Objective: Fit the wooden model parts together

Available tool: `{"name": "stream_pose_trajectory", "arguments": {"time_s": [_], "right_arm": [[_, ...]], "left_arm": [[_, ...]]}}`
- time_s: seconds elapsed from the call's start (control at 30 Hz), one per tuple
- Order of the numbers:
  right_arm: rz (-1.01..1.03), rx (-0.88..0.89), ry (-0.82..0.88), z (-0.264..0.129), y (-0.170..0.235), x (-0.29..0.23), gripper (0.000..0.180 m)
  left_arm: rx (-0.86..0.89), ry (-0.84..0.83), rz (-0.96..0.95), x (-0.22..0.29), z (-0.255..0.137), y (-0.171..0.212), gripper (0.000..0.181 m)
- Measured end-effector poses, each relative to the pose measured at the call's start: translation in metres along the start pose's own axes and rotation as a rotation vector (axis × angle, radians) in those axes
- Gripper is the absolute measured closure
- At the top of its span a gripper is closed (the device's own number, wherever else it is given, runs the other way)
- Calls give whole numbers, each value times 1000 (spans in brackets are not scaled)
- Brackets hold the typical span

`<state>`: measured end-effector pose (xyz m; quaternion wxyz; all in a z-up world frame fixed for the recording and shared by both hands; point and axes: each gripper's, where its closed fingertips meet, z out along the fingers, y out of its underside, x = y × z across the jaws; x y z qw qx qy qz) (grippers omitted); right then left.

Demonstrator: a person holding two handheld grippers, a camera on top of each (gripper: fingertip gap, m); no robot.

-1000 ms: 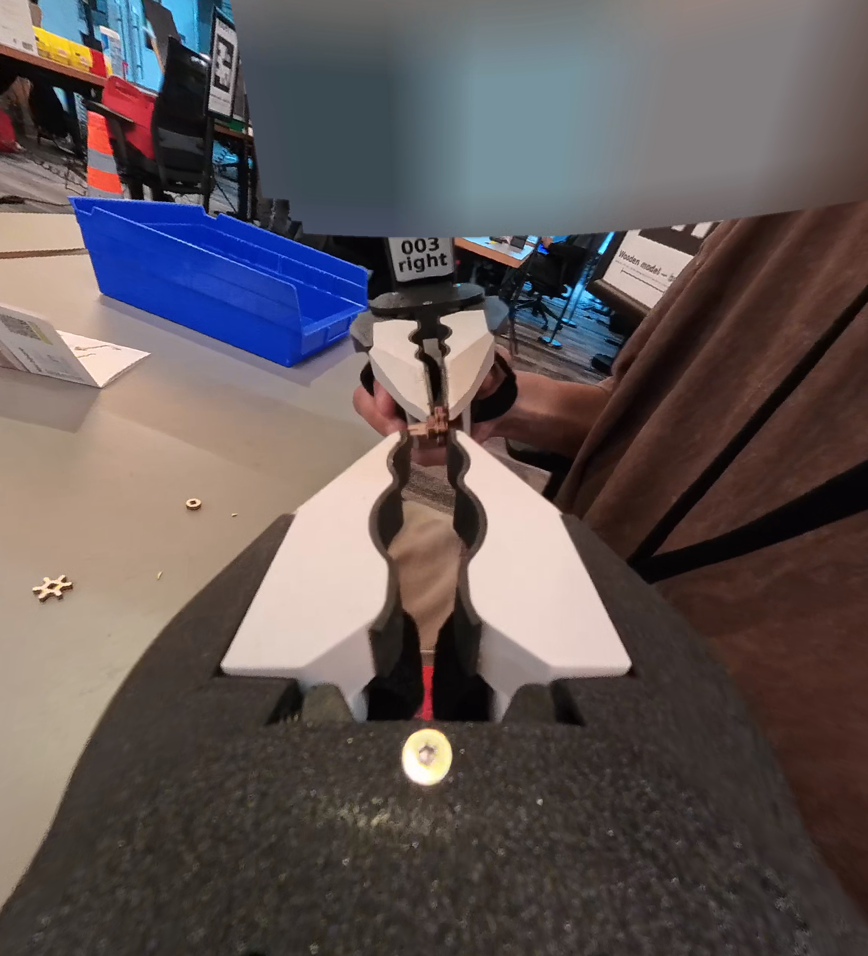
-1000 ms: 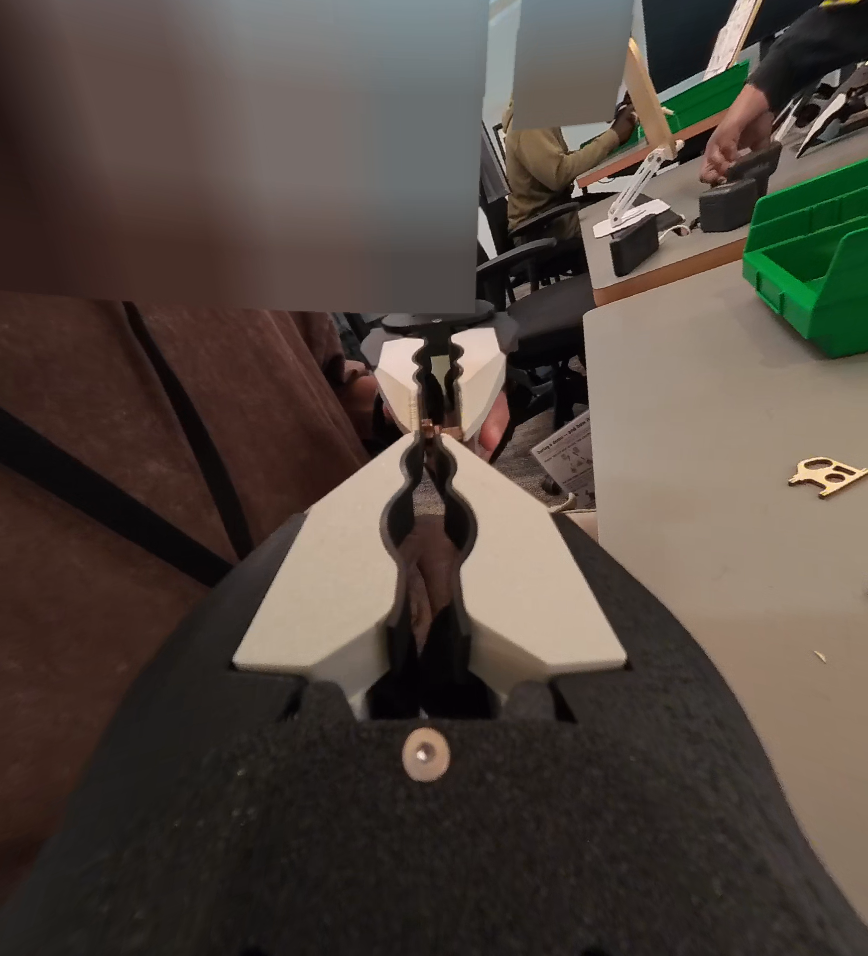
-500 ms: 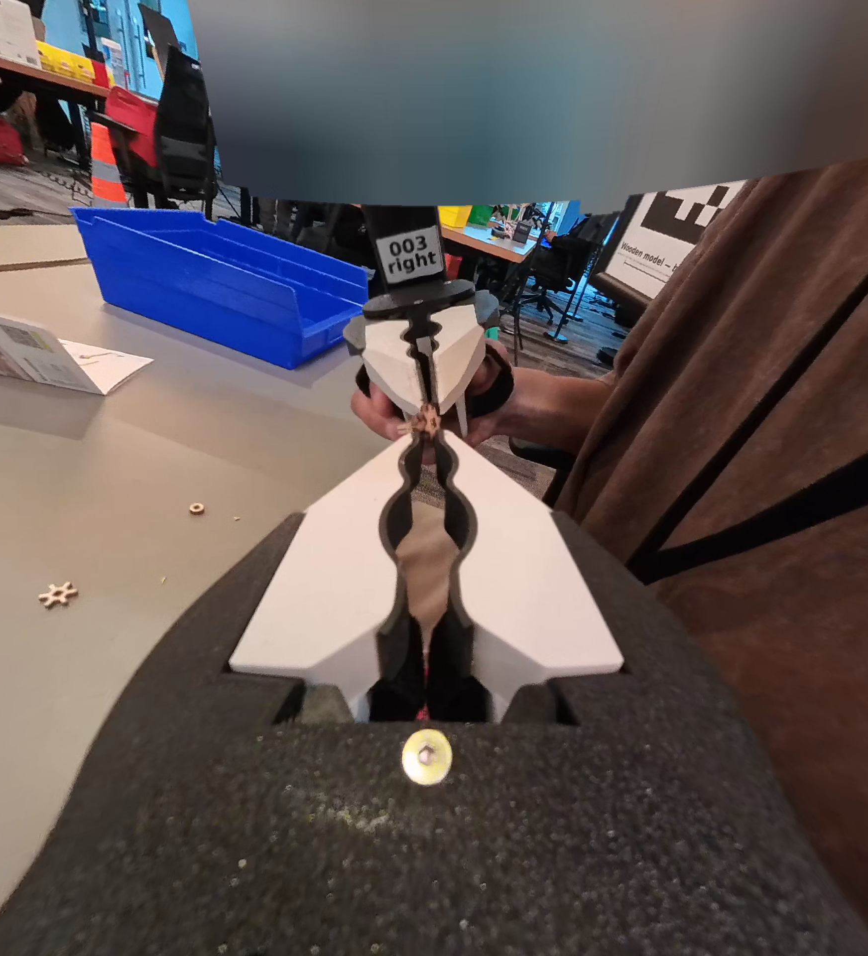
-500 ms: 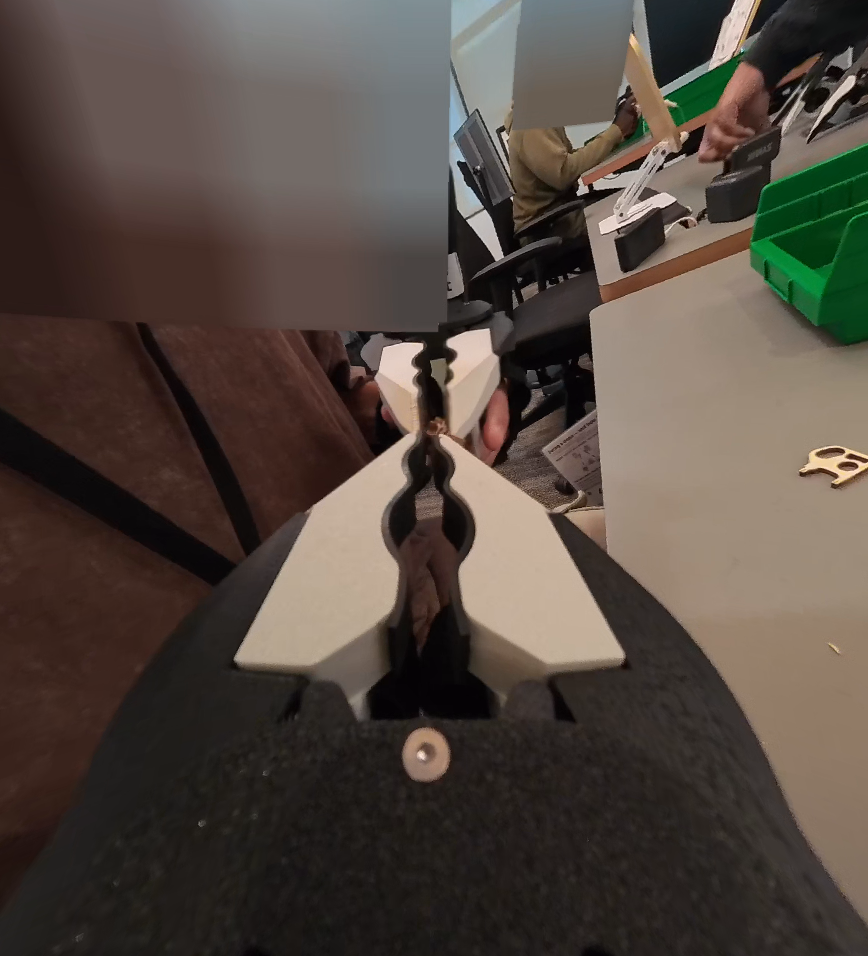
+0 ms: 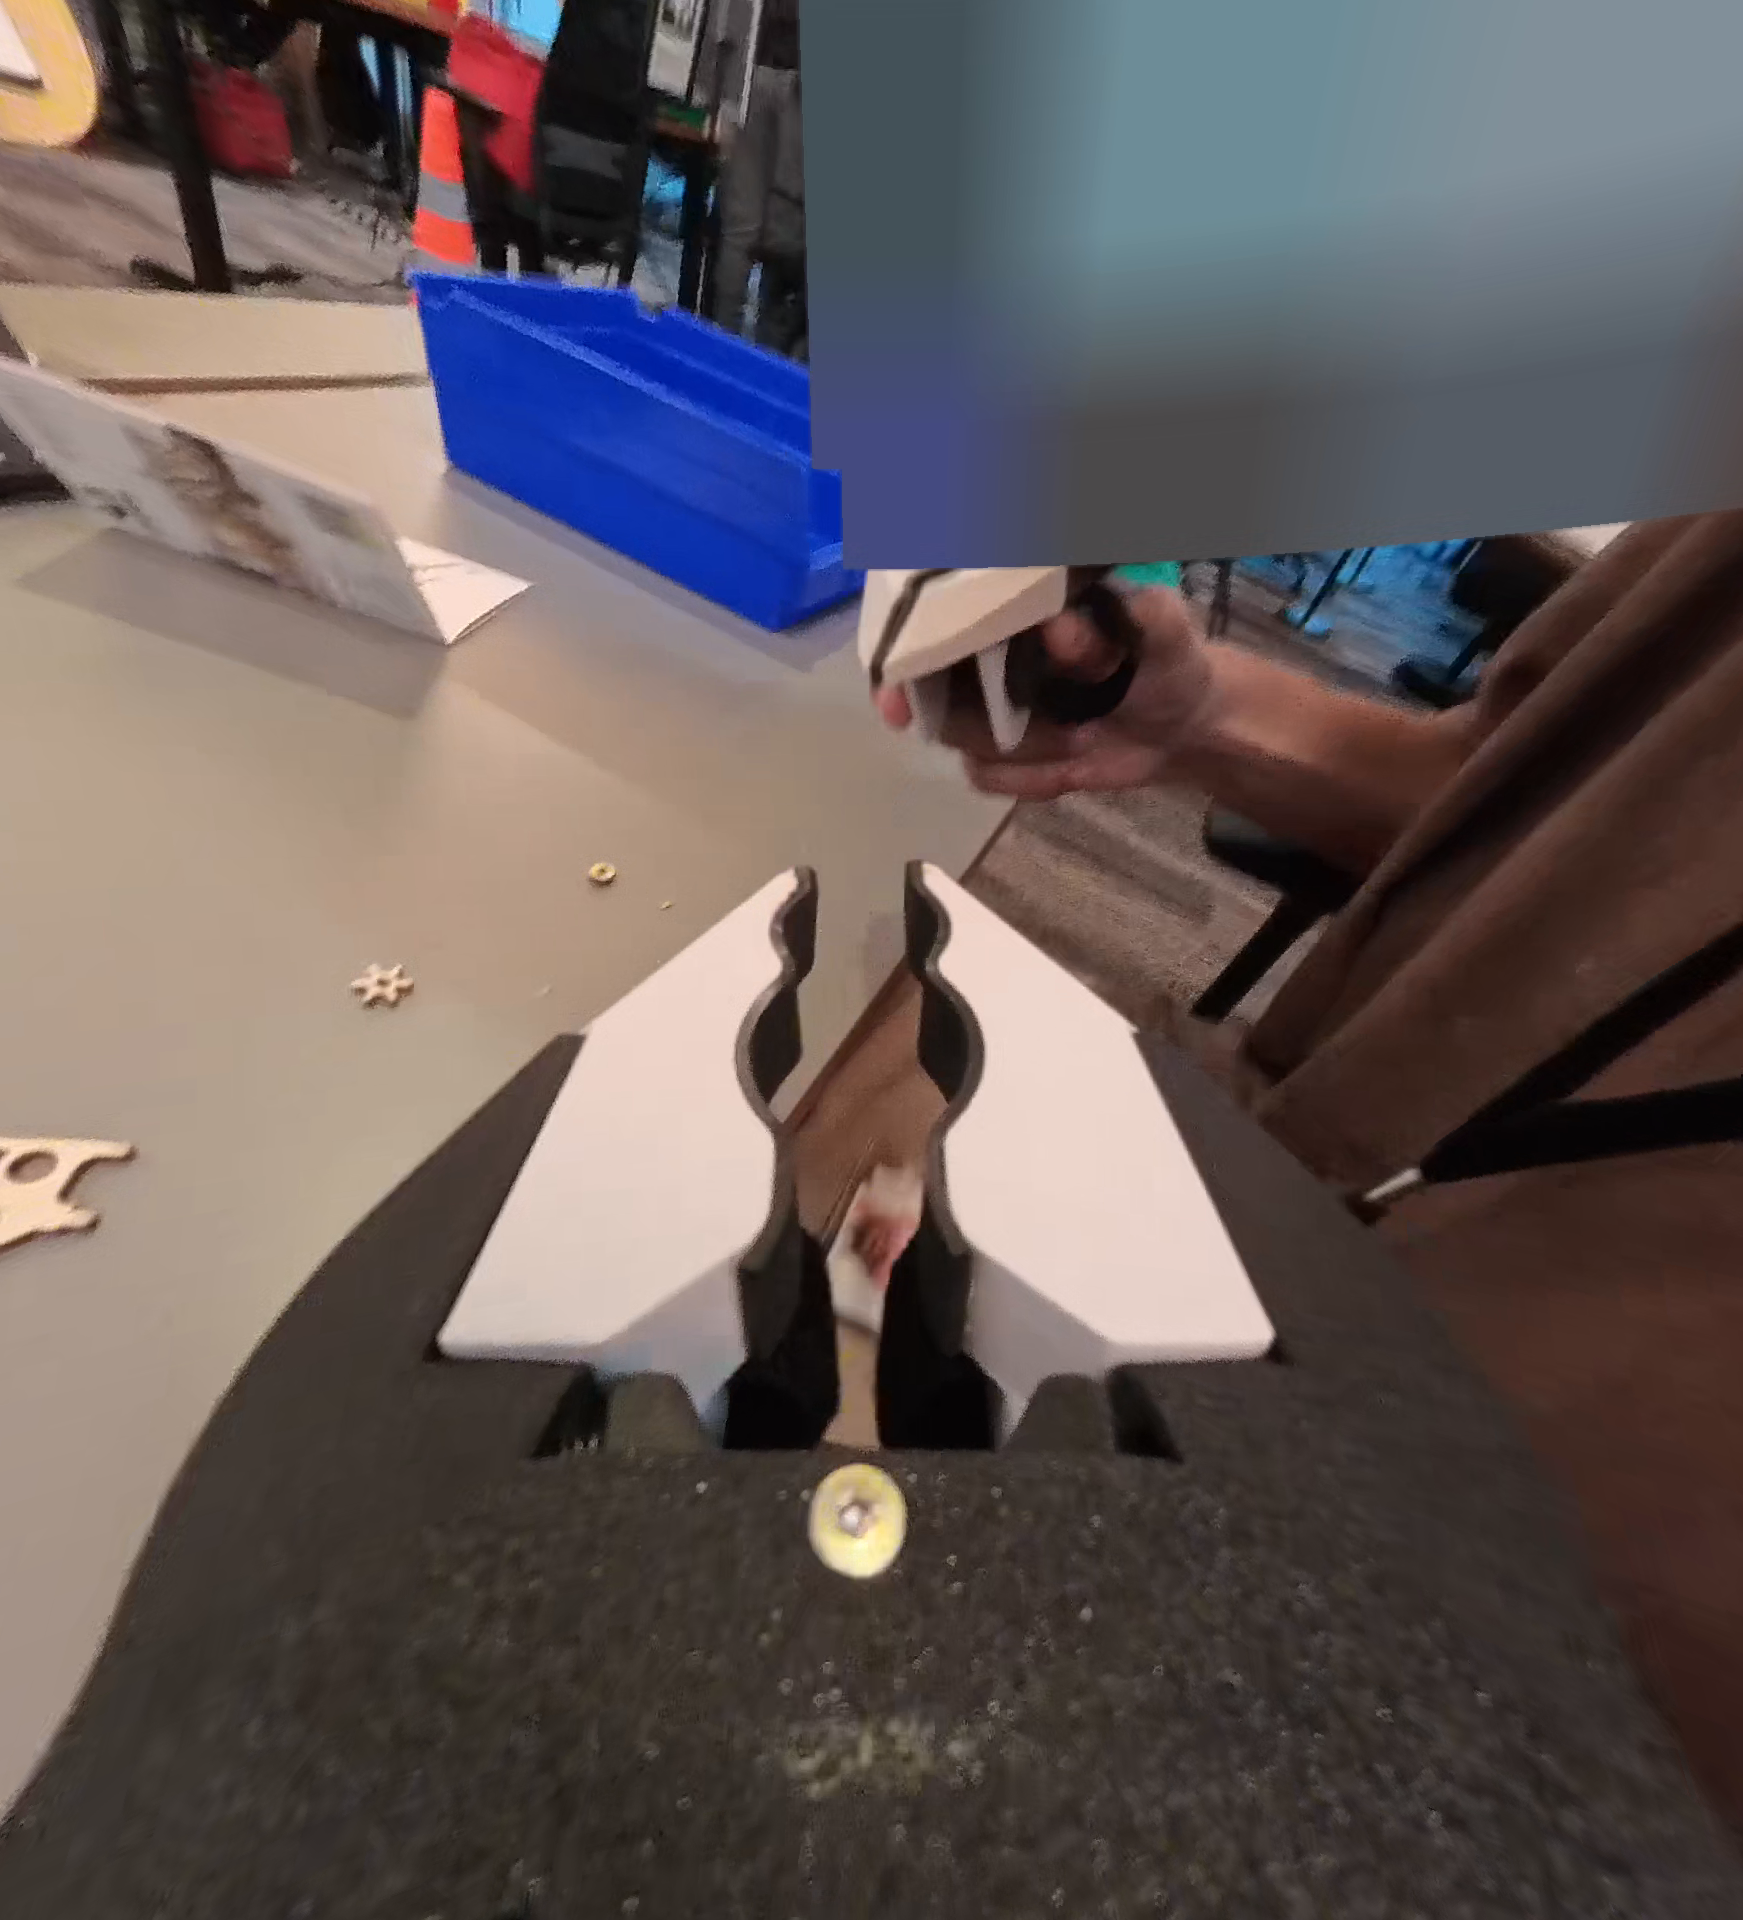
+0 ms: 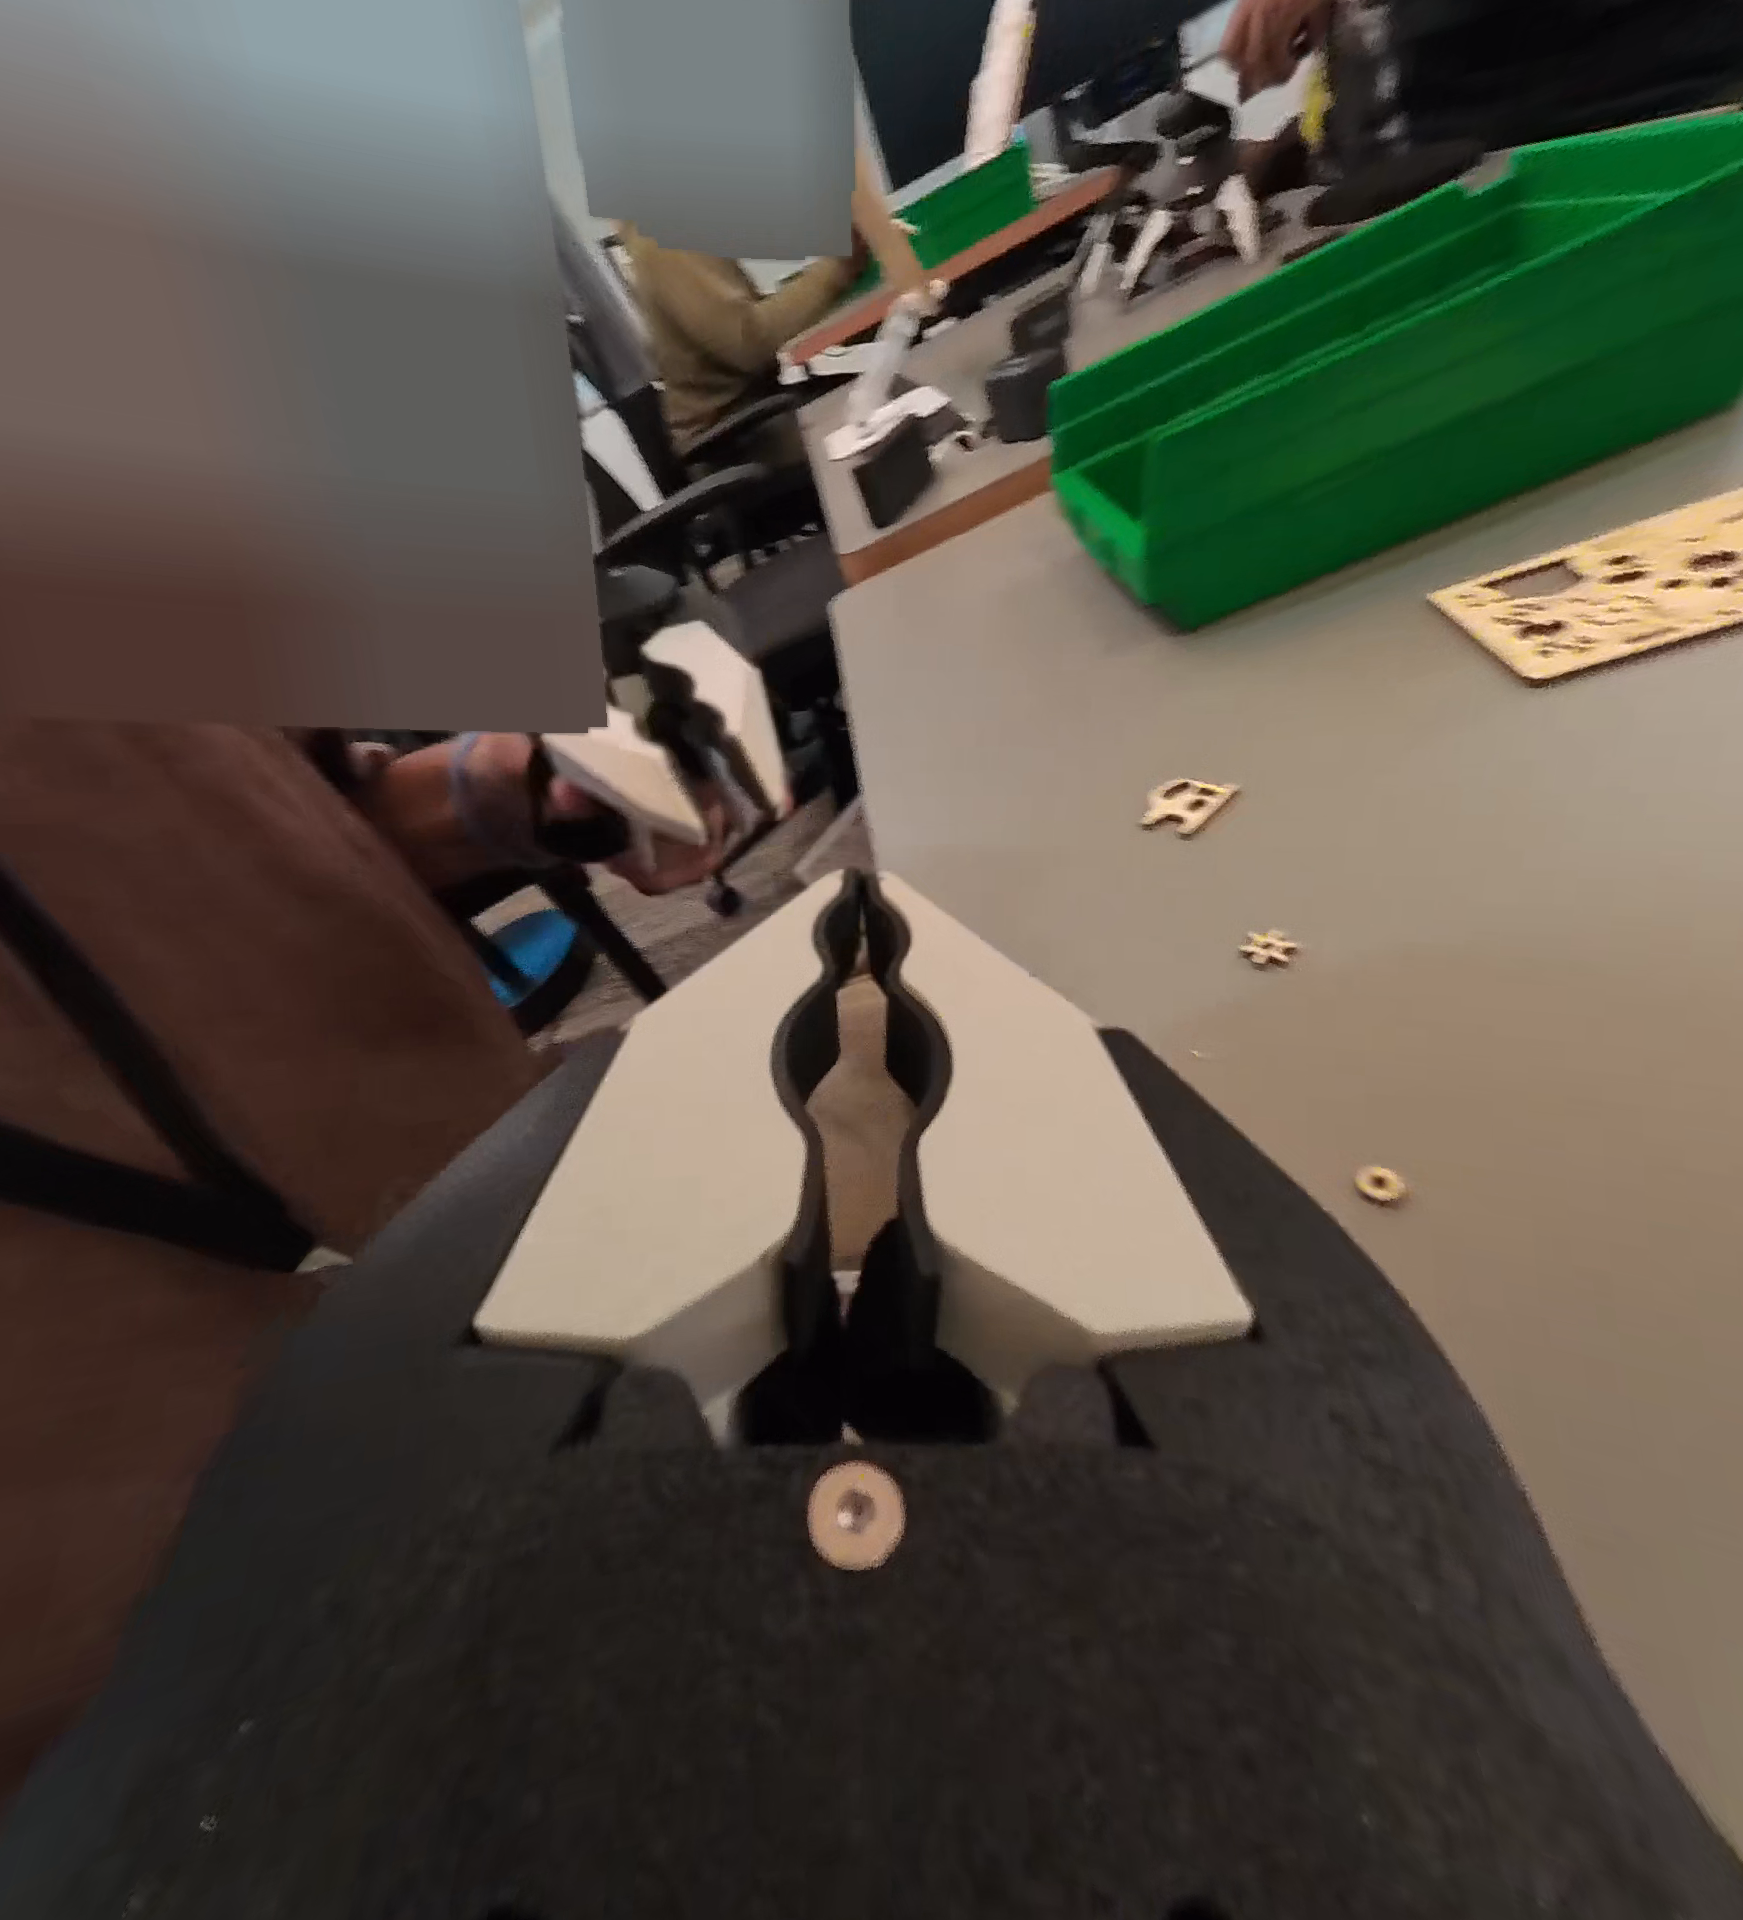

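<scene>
My left gripper (image 5: 856,878) is open and empty, held over the near edge of the grey table (image 5: 223,790). My right gripper (image 6: 862,883) has its jaws shut tip to tip; blur hides whether a small part is pinched there. It also shows in the left wrist view (image 5: 898,665), held in a hand, up and to the right. The left gripper shows open in the right wrist view (image 6: 680,727). Loose wooden parts lie on the table: a flat piece with holes (image 5: 15,1195) (image 6: 1189,805), a small star-shaped piece (image 5: 384,982) (image 6: 1270,948) and a small ring (image 5: 602,873) (image 6: 1381,1182).
A blue bin (image 5: 628,436) and a folded leaflet (image 5: 223,509) stand at the back in the left wrist view. A green bin (image 6: 1418,416) and a punched wooden sheet (image 6: 1656,582) lie farther along the table. A person in brown clothing (image 5: 1573,935) is close by. Some 7 cm of space lies between my two pairs of fingers. Between my left fingertips and the small star-shaped piece (image 6: 1270,948) there is roughly 15 cm. My left wrist view (image 5: 372,992) looks at it from another angle.
The two grippers were tip to tip on a small wooden part. The left gripper has opened and both have drawn apart and swung toward the table.
</scene>
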<state>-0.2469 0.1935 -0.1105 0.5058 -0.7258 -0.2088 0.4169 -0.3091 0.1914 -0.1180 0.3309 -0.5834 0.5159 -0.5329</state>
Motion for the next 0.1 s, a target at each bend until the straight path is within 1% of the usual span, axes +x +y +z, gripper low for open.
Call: {"name": "stream_pose_trajectory", "arguments": {"time_s": [0.03, 0.1], "right_arm": [[-10, -14, 38, -1, 4, 5, 179], [-28, -95, 83, -3, 22, 9, 170]], "left_arm": [[-60, -12, 31, -2, 4, 9, 166], [-189, -45, 113, -6, 13, 29, 166]]}}
